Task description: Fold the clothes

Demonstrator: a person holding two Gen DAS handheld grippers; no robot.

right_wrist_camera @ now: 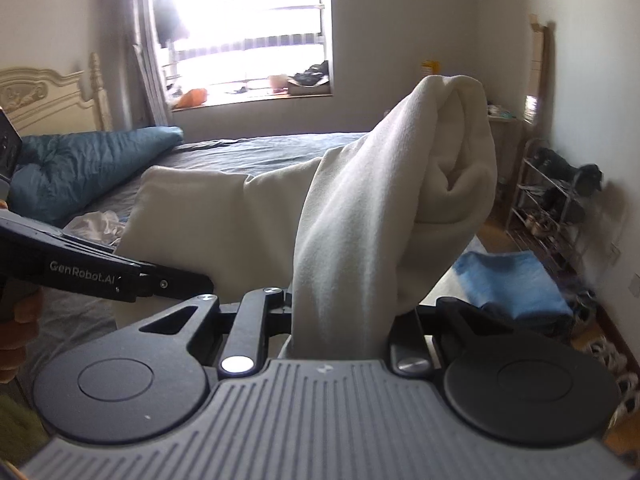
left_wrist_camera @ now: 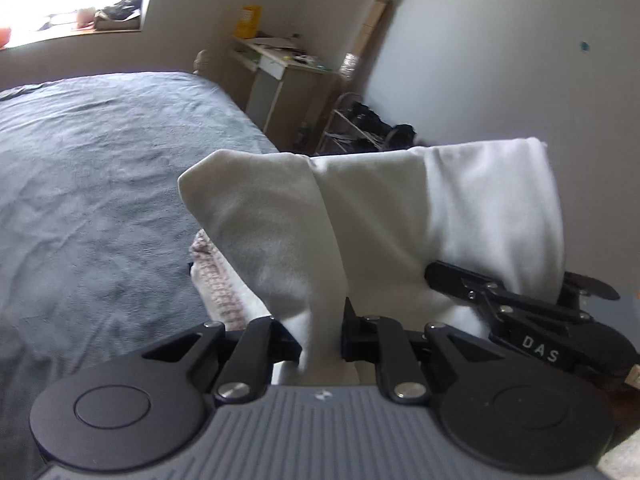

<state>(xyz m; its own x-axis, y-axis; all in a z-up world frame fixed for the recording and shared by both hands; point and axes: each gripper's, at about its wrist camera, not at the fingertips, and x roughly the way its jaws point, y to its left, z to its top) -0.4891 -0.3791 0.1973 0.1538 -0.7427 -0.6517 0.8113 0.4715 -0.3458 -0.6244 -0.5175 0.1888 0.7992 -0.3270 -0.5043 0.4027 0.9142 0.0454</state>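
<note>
Both wrist views look closely along their fingers, sharing the bed point(left_wrist_camera: 100, 152) and window point(right_wrist_camera: 248, 20).

A wide bed covered by a rumpled dark grey-blue blanket point(left_wrist_camera: 100, 168) is seen filling the room's middle. A puffy teal quilt point(right_wrist_camera: 80, 160) is piled on it near the cream carved headboard point(right_wrist_camera: 44, 96). A crumpled pale cloth point(right_wrist_camera: 96, 224) and a folded pink-and-white patterned textile point(left_wrist_camera: 216, 276) are laid on the blanket.
</note>
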